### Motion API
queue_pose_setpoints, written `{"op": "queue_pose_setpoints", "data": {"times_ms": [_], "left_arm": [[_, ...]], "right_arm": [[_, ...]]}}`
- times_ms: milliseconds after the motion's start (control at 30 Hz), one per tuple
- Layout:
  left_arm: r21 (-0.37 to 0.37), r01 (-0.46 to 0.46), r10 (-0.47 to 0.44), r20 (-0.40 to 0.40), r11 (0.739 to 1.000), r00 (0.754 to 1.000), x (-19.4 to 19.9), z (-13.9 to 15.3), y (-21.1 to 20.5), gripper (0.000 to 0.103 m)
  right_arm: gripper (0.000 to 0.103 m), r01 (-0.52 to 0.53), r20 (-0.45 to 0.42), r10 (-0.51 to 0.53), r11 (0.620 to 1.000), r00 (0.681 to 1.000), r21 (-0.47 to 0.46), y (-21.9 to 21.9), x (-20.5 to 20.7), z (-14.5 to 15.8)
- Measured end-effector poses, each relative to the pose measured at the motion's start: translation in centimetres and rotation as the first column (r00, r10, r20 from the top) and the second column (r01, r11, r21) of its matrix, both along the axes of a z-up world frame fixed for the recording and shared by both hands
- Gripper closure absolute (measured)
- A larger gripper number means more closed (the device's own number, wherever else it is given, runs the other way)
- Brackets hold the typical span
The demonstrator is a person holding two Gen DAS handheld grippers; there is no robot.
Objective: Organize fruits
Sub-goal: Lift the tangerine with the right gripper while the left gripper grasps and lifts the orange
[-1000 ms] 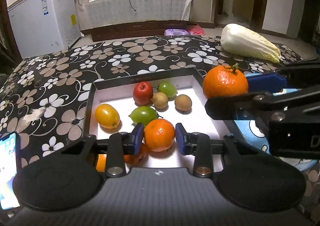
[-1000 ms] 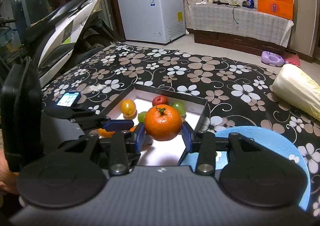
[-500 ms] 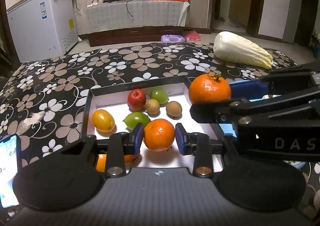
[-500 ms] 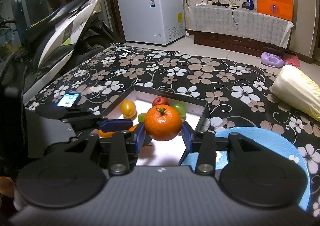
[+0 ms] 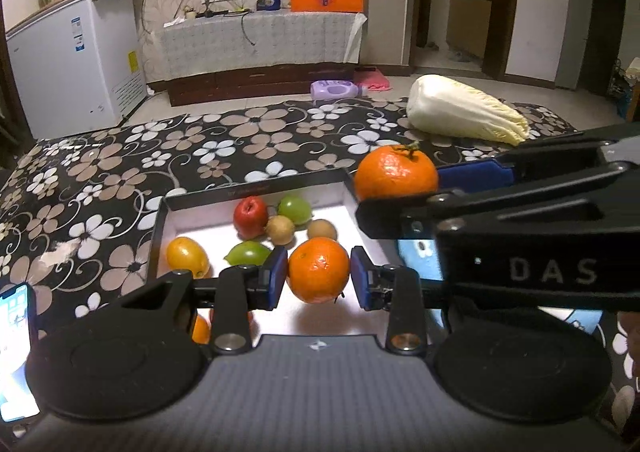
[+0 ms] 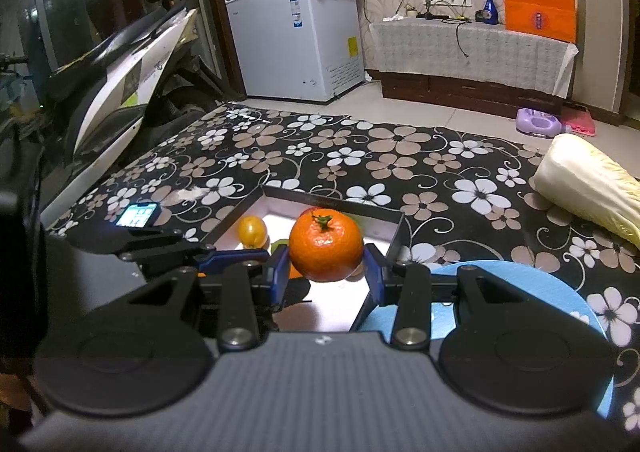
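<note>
Both grippers are clenched on fruit. Left gripper (image 5: 319,273) has its blue pads pressed against the sides of a stemless orange (image 5: 318,270), held over the white floor of the black-walled tray (image 5: 256,190), toward the tray's near edge. Right gripper (image 6: 326,266) clamps a stemmed orange (image 6: 326,246) with a green stalk on top; in the left wrist view that fruit hangs at the tray's far right corner, just above the rim.

On the tray floor toward its far wall lie a red apple (image 5: 251,212), a green fruit (image 5: 295,209) and two brown fruits (image 5: 281,229). A yellow fruit (image 5: 187,256) lies near the left wall, with a lime-green fruit (image 5: 247,253) beside it.

A blue round mat (image 6: 532,292) lies on the flowered cloth (image 5: 100,180) just beside the tray's right wall. A napa cabbage (image 5: 464,114) rests near the cloth's far right corner, and a lit phone (image 6: 137,215) lies on the cloth beyond the tray's left wall.
</note>
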State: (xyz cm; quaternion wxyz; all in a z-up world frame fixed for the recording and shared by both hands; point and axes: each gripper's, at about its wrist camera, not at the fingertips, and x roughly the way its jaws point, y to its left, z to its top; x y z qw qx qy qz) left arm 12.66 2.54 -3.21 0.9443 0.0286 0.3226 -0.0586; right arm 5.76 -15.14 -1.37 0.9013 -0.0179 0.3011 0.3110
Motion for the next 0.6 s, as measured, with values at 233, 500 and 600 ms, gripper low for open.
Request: {"op": "queue_pose_setpoints", "data": {"times_ms": [233,500,600], "left_arm": [[-0.008,0.028,-0.028,0.009,1.000,1.000,0.0,0.3,-1.3,0.063],[-0.013,0.058,-0.058,0.013,0.998,0.998,0.3,0.4,-2.8,0.063],[-0.014,0.066,-0.065,0.015,0.998,0.998,0.4,0.4,-3.3,0.063]], "right_arm": [[0.060,0.022,0.003,-0.022,1.000,1.000,0.012,-0.9,0.1,0.2],[0.060,0.045,0.005,-0.045,0.999,0.999,0.017,-2.3,0.1,0.4],[0.060,0.054,0.005,-0.054,0.998,0.999,0.018,-2.8,0.1,0.5]]}}
